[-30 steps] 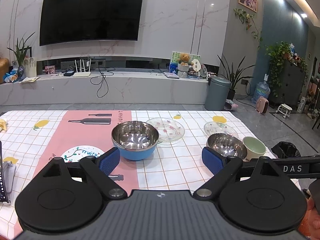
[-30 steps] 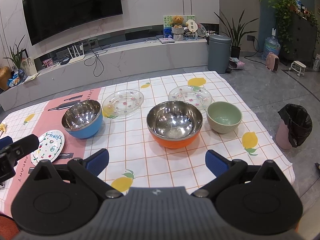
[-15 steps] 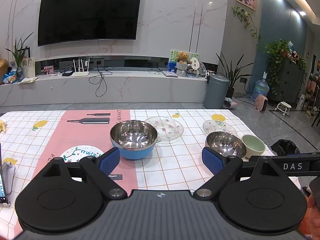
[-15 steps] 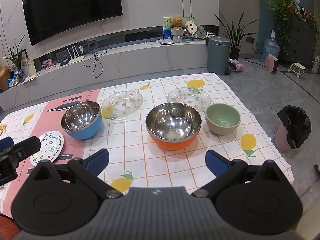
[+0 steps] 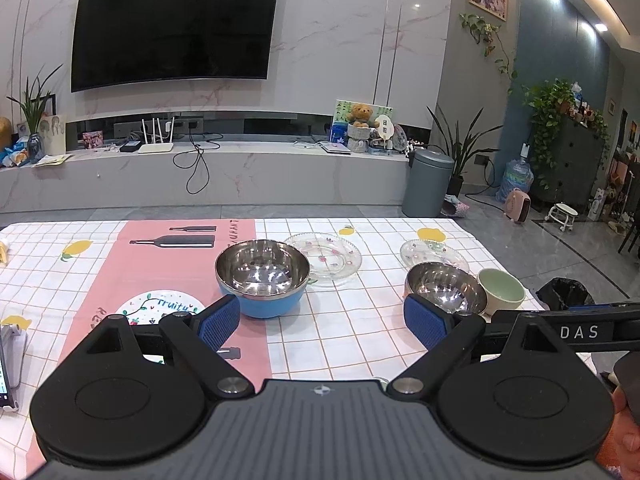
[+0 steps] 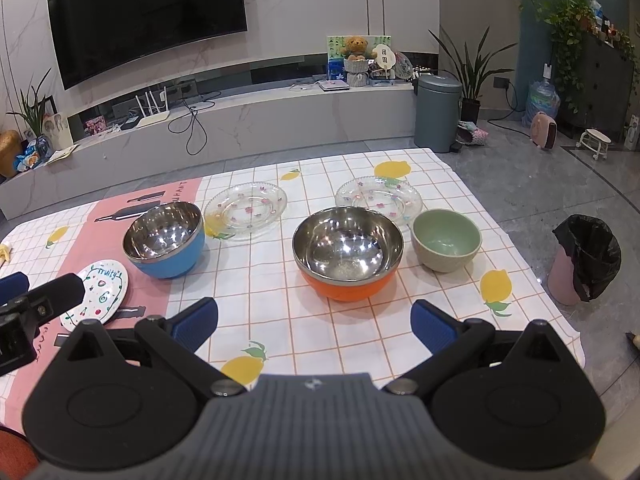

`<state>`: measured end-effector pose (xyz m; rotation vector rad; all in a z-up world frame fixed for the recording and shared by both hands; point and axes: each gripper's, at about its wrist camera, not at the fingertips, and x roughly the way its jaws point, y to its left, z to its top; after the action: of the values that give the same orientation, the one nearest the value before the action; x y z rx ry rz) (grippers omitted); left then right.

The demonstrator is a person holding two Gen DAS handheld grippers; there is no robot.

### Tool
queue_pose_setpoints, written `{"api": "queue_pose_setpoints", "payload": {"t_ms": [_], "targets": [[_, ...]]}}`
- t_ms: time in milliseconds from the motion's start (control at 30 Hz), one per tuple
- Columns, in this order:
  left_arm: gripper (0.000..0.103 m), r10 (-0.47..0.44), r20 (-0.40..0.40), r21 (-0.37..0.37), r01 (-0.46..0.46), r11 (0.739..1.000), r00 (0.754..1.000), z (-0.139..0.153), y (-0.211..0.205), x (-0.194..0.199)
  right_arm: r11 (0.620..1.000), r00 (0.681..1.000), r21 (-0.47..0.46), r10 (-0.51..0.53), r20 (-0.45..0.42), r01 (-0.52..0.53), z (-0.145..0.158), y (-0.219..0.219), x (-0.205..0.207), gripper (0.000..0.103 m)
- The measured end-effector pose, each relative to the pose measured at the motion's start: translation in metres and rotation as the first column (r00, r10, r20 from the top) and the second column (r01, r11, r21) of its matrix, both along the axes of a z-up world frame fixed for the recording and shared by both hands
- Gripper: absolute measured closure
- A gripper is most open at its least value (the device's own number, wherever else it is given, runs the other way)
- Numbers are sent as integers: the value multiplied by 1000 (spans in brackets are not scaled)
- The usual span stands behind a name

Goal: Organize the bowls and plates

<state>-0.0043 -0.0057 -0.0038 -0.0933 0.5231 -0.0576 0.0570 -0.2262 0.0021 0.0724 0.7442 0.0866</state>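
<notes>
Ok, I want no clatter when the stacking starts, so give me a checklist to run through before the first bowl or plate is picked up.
1. Left gripper open and holding nothing: ok.
2. Right gripper open and holding nothing: ok.
3. Bowls show no contents: blue bowl, orange bowl and green bowl all look bare inside: ok.
4. Plates free of other dishes: both glass plates and the small fruit-print plate carry nothing: ok.
5. Room around the orange bowl: its rim looks very near the green bowl and the right glass plate; whether they touch: cannot tell.
6. Tablecloth lies flat under the dishes: ok.
</notes>
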Motion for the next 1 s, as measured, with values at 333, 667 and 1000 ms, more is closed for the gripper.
{"api": "queue_pose_setpoints", "payload": {"t_ms": [333,667,1000], "targets": [[0,-5,0,-13,5,1000,1000,2,0,-2,1000,1000,-3,-3,4,3,0,0,-2,3],[0,3,-1,-17,-3,1000,1000,4,1,-3,1000,1000,-4,-3,1,3,0,0,-3,3],[0,-18,43,-40,19,999,999,1,1,-6,1000,1000,3,-6,-20,6,-9,-2,1,3]]}}
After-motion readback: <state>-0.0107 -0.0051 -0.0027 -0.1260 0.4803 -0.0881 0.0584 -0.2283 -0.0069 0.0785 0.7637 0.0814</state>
